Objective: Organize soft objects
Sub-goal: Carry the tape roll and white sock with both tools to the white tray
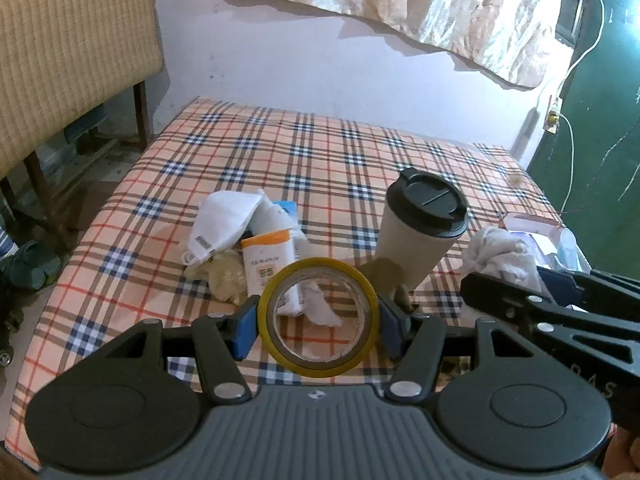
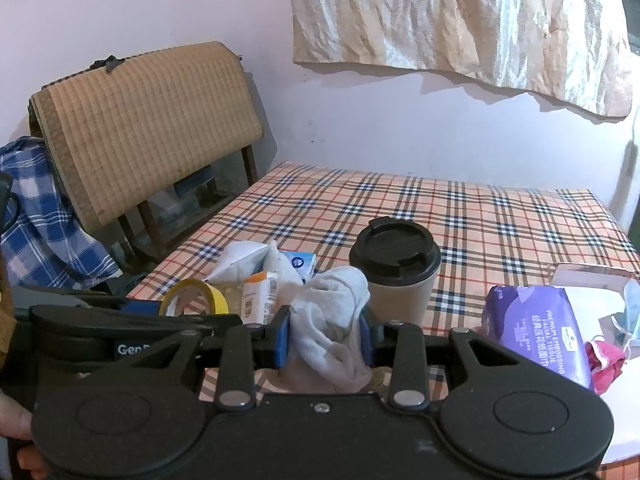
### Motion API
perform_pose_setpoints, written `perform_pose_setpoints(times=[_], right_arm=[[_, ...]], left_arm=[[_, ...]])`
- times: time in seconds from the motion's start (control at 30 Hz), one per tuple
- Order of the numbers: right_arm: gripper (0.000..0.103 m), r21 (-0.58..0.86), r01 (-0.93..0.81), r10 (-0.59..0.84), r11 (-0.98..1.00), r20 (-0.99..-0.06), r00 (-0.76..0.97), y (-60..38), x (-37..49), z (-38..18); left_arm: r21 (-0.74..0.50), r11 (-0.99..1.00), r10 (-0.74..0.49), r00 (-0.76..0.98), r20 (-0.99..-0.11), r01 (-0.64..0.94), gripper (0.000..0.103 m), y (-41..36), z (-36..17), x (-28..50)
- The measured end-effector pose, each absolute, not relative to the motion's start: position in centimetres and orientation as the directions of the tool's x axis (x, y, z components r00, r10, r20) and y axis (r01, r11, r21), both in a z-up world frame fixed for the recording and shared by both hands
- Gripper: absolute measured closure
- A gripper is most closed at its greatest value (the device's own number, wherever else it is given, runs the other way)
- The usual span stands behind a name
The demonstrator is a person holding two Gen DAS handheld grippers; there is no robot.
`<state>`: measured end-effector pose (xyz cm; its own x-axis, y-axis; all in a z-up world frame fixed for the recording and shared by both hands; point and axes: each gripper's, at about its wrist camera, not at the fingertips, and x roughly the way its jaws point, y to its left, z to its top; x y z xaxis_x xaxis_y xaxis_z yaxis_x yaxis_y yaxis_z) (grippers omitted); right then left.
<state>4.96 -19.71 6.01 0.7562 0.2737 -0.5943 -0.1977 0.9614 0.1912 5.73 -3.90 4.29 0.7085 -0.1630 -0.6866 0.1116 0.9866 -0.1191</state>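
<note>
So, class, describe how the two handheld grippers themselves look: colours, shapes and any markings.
The left gripper has black linkage arms with silver rivets, two round black discs, blue finger pads and a ribbed grey body bearing a small logo. The right gripper is built alike, with a black body. Part-hidden white lettering marks each gripper's side. No cables show.
</note>
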Motion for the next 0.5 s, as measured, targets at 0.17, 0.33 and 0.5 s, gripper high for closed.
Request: perform_pose_setpoints(times=[0.17, 0.33, 0.5], right_arm=[[0.061, 0.187, -0.186, 0.262, 0.965, -0.593, 0.761, -20.6, 5.0, 6.1], [0.061, 0.185, -0.173, 0.25, 0.967, -0.588, 0.769, -21.5, 5.0, 6.4], [0.061, 0.181, -0.156, 0.234, 0.971, -0.583, 0.778, -22.5, 4.9, 6.7]], left_arm=[[-0.121, 0.984, -0.178, 0.707, -0.684, 0.131, 0.041, -4.7, 4.4, 6.0], [-0.122, 0.981, -0.192, 0.708, -0.68, 0.149, 0.041, -5.6, 4.6, 6.2], [-0.12, 0.977, -0.208, 0.707, -0.676, 0.174, 0.041, -6.6, 4.6, 6.3]])
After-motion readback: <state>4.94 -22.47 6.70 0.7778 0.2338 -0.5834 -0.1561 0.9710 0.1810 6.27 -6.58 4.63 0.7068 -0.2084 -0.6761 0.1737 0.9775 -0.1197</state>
